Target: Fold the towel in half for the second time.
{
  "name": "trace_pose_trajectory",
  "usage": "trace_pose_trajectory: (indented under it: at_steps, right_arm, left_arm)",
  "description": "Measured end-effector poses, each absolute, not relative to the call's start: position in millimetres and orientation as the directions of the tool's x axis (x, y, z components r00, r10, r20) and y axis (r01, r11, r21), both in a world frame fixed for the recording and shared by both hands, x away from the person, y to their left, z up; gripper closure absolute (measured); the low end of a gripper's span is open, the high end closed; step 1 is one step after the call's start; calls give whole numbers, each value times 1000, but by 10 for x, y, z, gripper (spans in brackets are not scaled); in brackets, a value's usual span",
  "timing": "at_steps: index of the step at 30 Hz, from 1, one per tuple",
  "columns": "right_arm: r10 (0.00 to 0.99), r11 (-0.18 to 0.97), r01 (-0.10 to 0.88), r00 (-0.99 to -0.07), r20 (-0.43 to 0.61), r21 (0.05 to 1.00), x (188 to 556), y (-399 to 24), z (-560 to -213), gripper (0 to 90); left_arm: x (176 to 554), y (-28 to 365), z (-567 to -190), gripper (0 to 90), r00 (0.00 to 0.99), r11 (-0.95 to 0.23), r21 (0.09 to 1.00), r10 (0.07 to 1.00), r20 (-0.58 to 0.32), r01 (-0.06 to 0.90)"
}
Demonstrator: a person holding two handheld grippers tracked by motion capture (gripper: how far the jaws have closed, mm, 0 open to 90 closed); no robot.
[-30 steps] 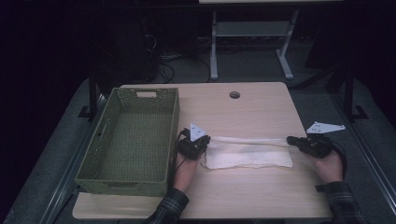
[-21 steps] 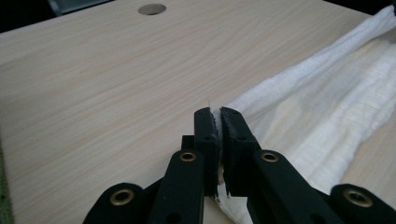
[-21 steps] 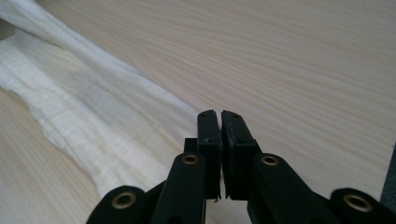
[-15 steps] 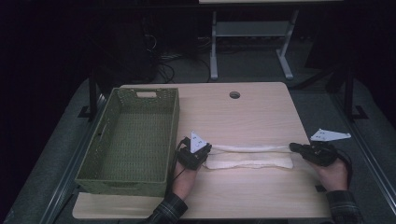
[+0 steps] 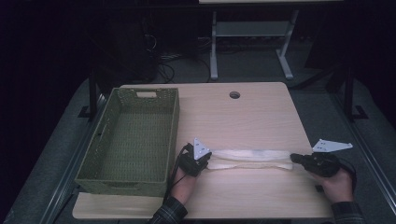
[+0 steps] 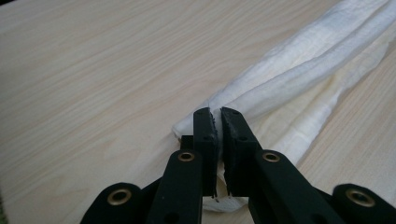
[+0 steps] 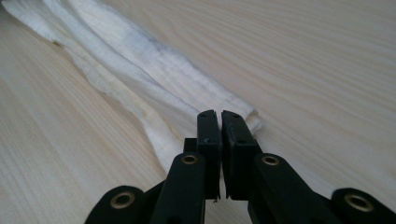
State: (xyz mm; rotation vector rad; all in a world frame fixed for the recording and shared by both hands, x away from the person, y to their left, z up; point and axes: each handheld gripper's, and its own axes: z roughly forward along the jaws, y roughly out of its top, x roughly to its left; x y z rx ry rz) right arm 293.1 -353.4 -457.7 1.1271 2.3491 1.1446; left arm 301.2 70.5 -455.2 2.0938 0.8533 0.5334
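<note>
While each gripper [image 5: 205,163] [image 5: 294,158] pinches cloth [image 5: 247,158] — hands low, apart.

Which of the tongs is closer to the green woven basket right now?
Left. The left tongs sit just beside the green woven basket, off its right wall, pinching one end of the white cloth. The right tongs pinch the cloth's far end.

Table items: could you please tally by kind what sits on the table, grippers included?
Baskets: 1, the green basket.
Cloths: 1, the white cloth, stretched between the two grippers.
Grippers: 2, the left gripper and right gripper, each shut on a cloth end.
Total: 4.
</note>
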Motion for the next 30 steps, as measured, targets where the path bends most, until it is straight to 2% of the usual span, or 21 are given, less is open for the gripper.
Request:
trace_pose_trajectory:
  at_steps: [4,8,11,13,16,18,24,30]
  right_arm:
    - [756,374,529,-649,79,762,2912,-3529,-4586,825]
    - [741,356,504,-665,91,787,2904,-3537,-4520,737]
    - [736,349,490,-671,90,799,2900,-3531,-4484,716]
    - [731,346,480,-677,89,806,2904,-3525,-4457,722]
    - [720,357,494,-687,104,793,2938,-3505,-4467,833]
    - [718,377,516,-687,109,769,2954,-3486,-4518,866]
    - [709,413,549,-694,121,727,2959,-3463,-4606,893]
    - [704,446,569,-700,121,691,2942,-3452,-4687,897]
  left_arm:
    - [3002,711,-4566,815,687,-455,797,724,70,398]
    - [2976,737,-4512,697,674,-399,813,738,12,423]
    - [2948,741,-4423,640,676,-373,827,736,-12,421]
    - [2935,730,-4357,633,679,-362,841,734,-9,402]
    - [2937,696,-4316,692,700,-385,834,714,-2,395]
    - [2961,674,-4362,730,717,-414,820,697,5,397]
    - [3028,594,-4571,807,765,-496,738,642,-44,459]
    - [3012,602,-4618,857,764,-550,682,645,-20,482]
